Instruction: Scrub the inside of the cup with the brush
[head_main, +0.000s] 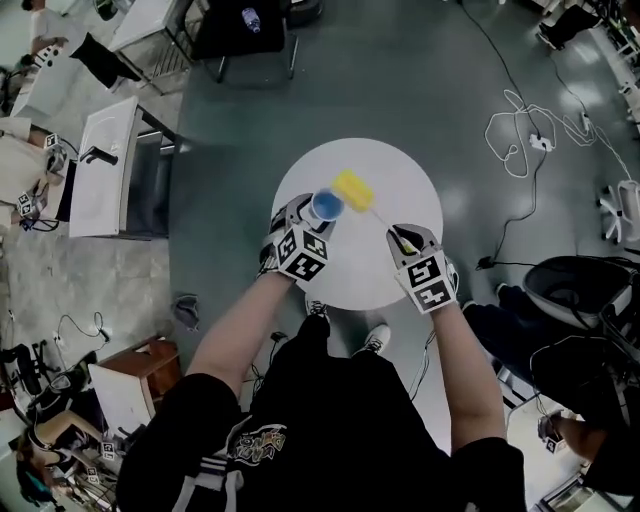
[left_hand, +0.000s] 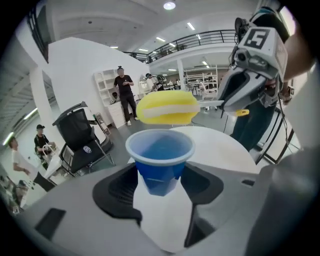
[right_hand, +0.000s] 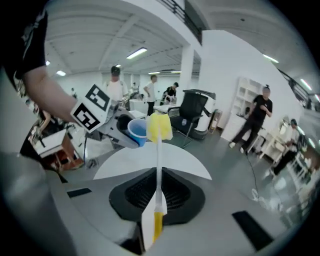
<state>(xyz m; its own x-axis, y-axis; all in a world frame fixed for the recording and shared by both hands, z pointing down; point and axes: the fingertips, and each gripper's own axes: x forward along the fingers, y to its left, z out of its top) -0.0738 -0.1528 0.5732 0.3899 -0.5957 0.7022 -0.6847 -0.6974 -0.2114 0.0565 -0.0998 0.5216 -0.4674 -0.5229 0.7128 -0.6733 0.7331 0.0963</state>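
Observation:
My left gripper (head_main: 312, 217) is shut on a blue plastic cup (head_main: 326, 206), held upright above the round white table (head_main: 360, 280). In the left gripper view the cup (left_hand: 160, 160) sits squeezed between both pads, its inside empty. My right gripper (head_main: 401, 238) is shut on the thin white handle (right_hand: 158, 165) of a brush with a yellow sponge head (head_main: 352, 189). The sponge head (left_hand: 166, 107) hovers just beyond the cup's rim, outside the cup. In the right gripper view the sponge (right_hand: 158, 127) overlaps the cup (right_hand: 138, 130) at its right side.
A white desk (head_main: 105, 170) and black chairs stand at the left, cables (head_main: 530, 135) lie on the floor at the right. A dark office chair (left_hand: 80, 137) and several people stand in the background. My own shoes (head_main: 376, 338) are at the table's near edge.

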